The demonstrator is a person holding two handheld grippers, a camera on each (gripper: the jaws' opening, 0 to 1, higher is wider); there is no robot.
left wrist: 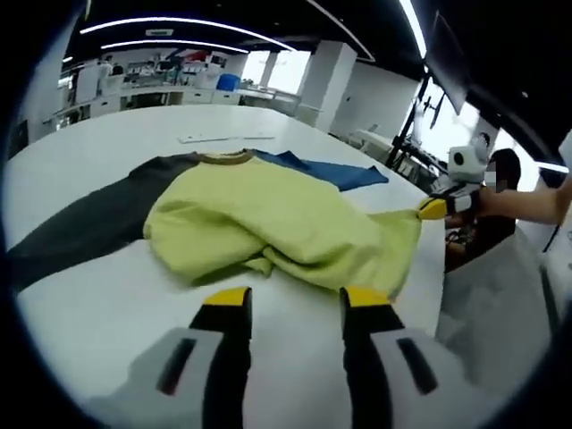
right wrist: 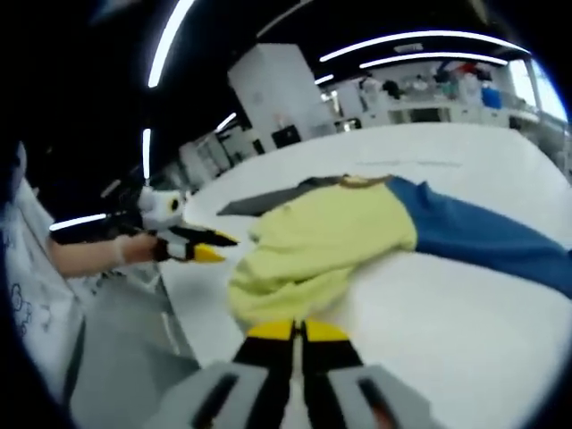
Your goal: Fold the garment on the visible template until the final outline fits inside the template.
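A white bench (left wrist: 107, 313) is seen at frame centre, with the garment (left wrist: 268, 223) bunched on it. Its lower edge is pinched by the right gripper (right wrist: 299, 332). The left gripper (left wrist: 295, 299) is held released.

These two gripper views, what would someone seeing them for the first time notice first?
The yellow-green garment stands out first, lying crumpled in the middle of the white table, with a dark grey sleeve stretched out to one side and a blue sleeve to the other. Next comes the right gripper, shut on a corner of the cloth at the table's edge, while the left gripper hovers open just short of the garment's near fold.
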